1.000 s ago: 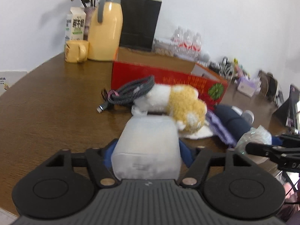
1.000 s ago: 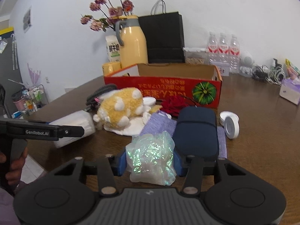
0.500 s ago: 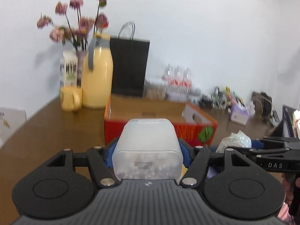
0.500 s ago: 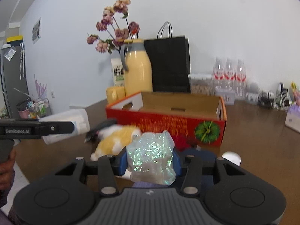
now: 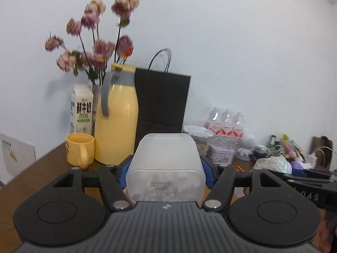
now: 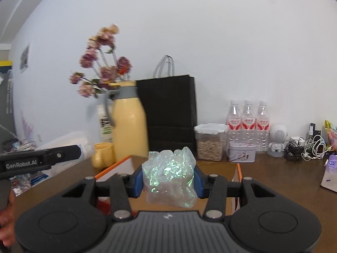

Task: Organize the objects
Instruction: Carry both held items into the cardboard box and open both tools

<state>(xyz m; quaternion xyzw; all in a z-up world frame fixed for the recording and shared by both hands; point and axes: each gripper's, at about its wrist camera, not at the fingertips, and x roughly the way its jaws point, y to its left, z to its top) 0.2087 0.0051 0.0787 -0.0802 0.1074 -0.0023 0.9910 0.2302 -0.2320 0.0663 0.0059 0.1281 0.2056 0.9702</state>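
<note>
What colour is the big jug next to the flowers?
The jug is pale yellow with a grey collar and handle. The left wrist view shows it best.

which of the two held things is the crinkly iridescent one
The plastic bag in the right gripper; the left gripper holds a smooth, frosted plastic container.

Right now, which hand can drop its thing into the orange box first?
Probably the right. The right gripper holds the shiny bag right over the open box; the left gripper's view shows no box beneath the white container.
</note>
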